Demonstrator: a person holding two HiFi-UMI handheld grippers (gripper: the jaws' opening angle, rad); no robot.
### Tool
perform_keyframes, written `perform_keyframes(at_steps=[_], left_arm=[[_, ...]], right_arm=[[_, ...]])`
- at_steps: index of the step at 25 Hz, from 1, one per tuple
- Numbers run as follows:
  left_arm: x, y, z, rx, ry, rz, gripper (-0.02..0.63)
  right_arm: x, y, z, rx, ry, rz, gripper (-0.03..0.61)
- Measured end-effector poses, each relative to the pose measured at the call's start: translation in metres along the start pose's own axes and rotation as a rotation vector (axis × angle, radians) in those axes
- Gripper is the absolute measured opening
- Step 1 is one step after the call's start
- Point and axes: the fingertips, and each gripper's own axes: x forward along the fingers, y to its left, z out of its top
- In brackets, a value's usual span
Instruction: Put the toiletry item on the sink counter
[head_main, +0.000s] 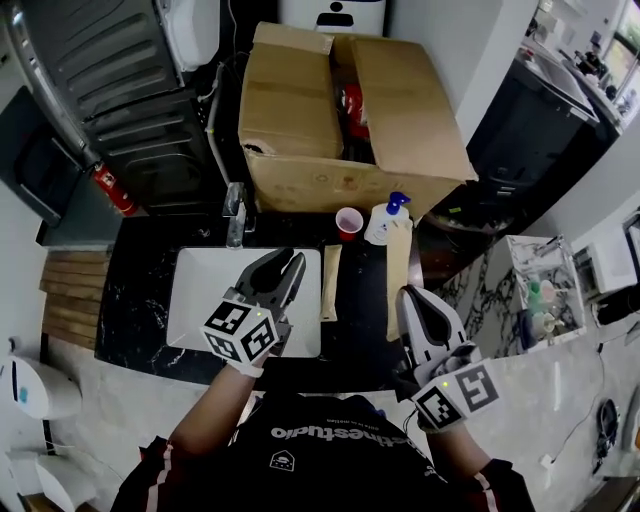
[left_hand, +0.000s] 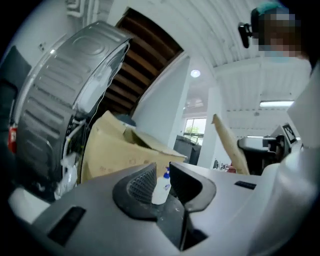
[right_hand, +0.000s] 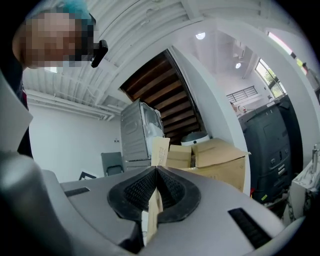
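Observation:
A long tan carton (head_main: 398, 270) rises tilted over the black counter (head_main: 140, 290), and my right gripper (head_main: 411, 297) is shut on its lower end. The right gripper view shows its pads (right_hand: 172, 189) pressed flat on that carton (right_hand: 160, 150), whose printed top sticks out above them. A second tan carton (head_main: 331, 283) lies on the counter by the white sink (head_main: 200, 300). My left gripper (head_main: 288, 265) hovers over the sink's right half, open and empty. Far off between its jaws (left_hand: 162, 172) stands a white pump bottle (left_hand: 161, 189) with a blue top (head_main: 382, 222).
A large open cardboard box (head_main: 340, 110) stands behind the counter. A red cup (head_main: 349, 222) sits next to the pump bottle, and a faucet (head_main: 236, 212) is at the sink's back edge. A white rack (head_main: 545, 295) of small items is at right, a red extinguisher (head_main: 112, 188) at left.

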Motion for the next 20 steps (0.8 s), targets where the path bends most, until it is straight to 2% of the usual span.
perform_keyframes(at_steps=[3, 8, 10, 13, 20], left_arm=[[-0.028, -0.020, 0.048, 0.151, -0.098, -0.019, 0.055], [-0.057, -0.039, 0.079, 0.250, -0.150, -0.039, 0.015], [-0.063, -0.041, 0.081, 0.244, -0.160, -0.043, 0.015], [-0.068, -0.045, 0.087, 0.159, -0.194, -0.083, 0.015], [-0.071, -0.041, 0.084, 0.151, -0.199, -0.055, 0.015]], right_arm=[[0.005, 0.009, 0.001, -0.017, -0.005, 0.030, 0.040], [0.012, 0.022, -0.003, -0.010, 0.009, 0.076, 0.040], [0.013, 0.024, -0.004, -0.008, 0.011, 0.084, 0.040], [0.013, 0.024, -0.006, -0.006, 0.014, 0.087, 0.040], [0.012, 0.018, -0.009, 0.012, 0.023, 0.072, 0.040]])
